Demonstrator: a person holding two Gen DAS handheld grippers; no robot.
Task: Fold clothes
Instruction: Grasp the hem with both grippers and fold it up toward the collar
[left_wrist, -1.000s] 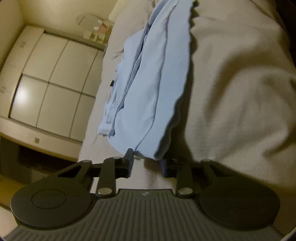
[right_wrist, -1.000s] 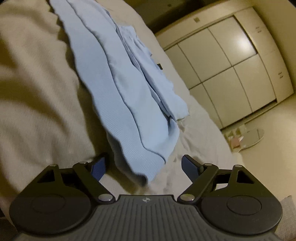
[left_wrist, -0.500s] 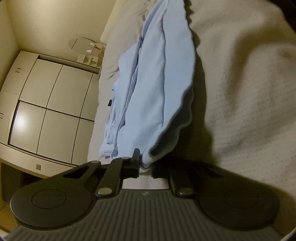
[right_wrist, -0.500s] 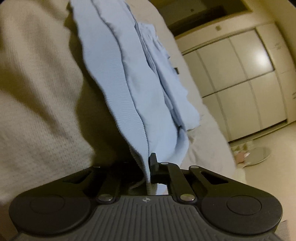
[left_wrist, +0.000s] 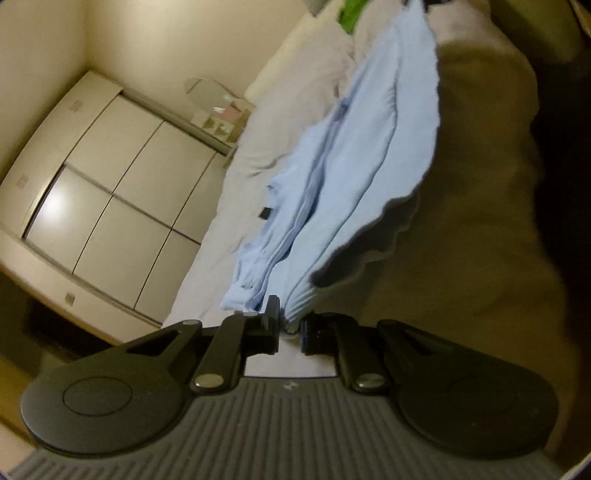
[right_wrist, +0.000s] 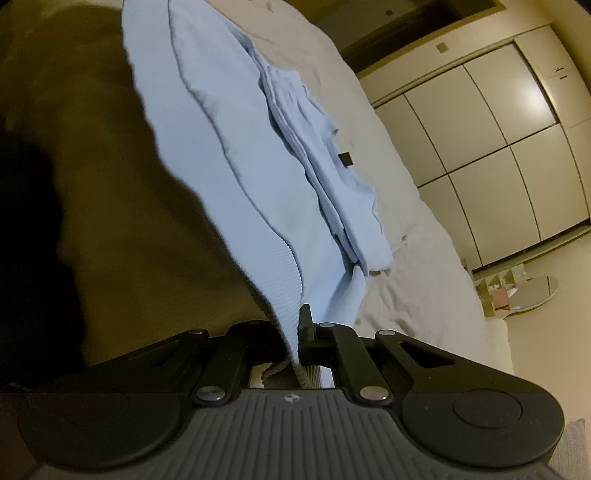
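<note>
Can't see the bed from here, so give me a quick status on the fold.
Left tool shut on light blue garment. Right tool shut on its ribbed hem, edge lifted off the bed. Nothing in the way.

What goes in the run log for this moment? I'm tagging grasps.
left gripper: shut on blue garment hem | right gripper: shut on same garment | hem lifted off bed

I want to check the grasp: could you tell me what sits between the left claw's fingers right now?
In the left wrist view, the ribbed end of the light blue garment is pinched in the left claw; nothing else lies there.
</note>
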